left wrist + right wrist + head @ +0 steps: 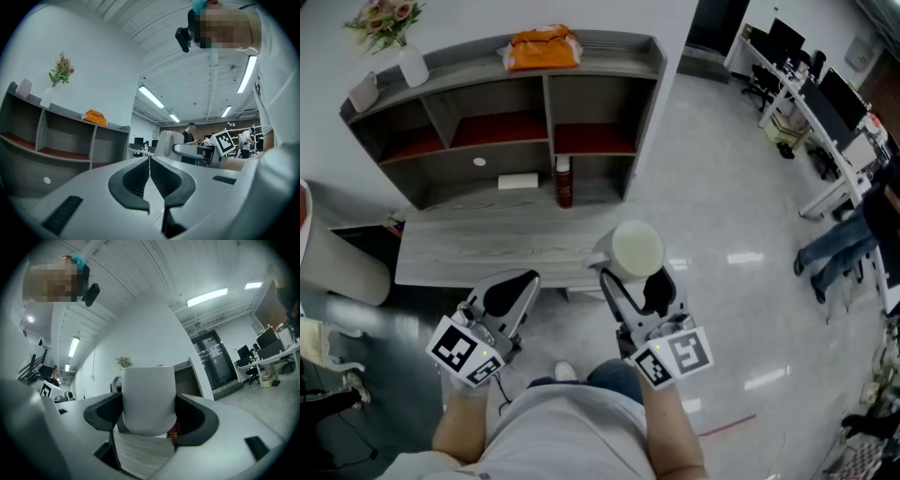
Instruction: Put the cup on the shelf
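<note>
The right tongs point(636, 277) grip a white cup point(636, 248) upright by its sides over the counter point(487, 246), facing the far shelf point(546, 112), while the left tongs point(517, 292) hang closed and empty.

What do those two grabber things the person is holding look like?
The left gripper and right gripper look the same: pale grey plastic bodies with curved black ribbed pads inside the jaws. Each carries a cube with black-and-white square markers. The person wears a light short-sleeved shirt.
</note>
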A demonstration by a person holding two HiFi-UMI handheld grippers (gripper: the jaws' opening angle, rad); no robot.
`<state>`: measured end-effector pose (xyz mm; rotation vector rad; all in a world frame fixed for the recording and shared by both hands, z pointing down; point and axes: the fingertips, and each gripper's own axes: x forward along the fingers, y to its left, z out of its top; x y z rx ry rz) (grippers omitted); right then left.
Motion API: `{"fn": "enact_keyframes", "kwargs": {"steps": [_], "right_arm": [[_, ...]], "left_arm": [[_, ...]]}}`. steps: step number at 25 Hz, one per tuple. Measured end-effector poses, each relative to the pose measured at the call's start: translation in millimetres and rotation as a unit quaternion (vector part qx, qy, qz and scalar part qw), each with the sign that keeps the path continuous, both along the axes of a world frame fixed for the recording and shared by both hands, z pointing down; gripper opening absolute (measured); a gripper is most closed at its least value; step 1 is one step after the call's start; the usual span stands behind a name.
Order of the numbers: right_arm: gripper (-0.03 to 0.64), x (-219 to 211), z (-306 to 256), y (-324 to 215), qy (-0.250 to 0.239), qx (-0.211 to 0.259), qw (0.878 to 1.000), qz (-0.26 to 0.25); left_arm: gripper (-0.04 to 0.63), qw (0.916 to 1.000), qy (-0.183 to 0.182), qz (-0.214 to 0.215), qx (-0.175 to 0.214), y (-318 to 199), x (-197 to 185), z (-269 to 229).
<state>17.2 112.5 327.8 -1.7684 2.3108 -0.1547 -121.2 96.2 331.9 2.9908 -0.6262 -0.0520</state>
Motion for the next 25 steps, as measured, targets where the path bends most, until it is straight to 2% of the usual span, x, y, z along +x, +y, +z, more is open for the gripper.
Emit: {"fn": "enact_keyframes", "kwargs": {"steps": [4, 8, 10, 13, 18, 22, 25], "right_arm": [[0.353, 1.4, 7.1, -15.4, 0.005, -0.008, 1.0, 0.006], [0.353, 8.8, 17.0, -43.0, 0.012, -0.014, 1.0, 0.002], [0.353, 13.7, 21.3, -61.1, 0.008, -0.014, 1.0, -0.009], [0.353, 21.1, 27.0, -91.8, -0.003, -0.017, 0.999, -0.033], [0.353, 47.9, 37.7, -144.7, -0.004, -0.03, 0.998, -0.062], [0.353, 68.8, 46.0, -188.8, 0.003, -0.042, 0.995, -0.089], [0.353, 79.7, 51.9, -217.1, 0.006, -0.049, 0.993, -0.109]], "left_arm": [[0.02, 1.0, 0.005, 0.001, -0.005, -12.3, -4.8, 3.5], [0.02, 0.9996, -0.016, 0.01, 0.023, -21.9, 3.8, 9.1], [0.021, 0.9997, -0.018, -0.002, 0.018, -34.7, 8.5, 12.3], [0.021, 0.9998, 0.0, -0.019, -0.004, -59.2, 15.0, 14.6], [0.02, 0.9981, -0.012, -0.059, -0.012, -105.4, 41.0, 22.2], [0.021, 0.9949, 0.005, -0.095, -0.034, -143.7, 59.6, 22.9], [0.021, 0.9916, 0.003, -0.123, -0.039, -165.8, 72.8, 24.5]]}}
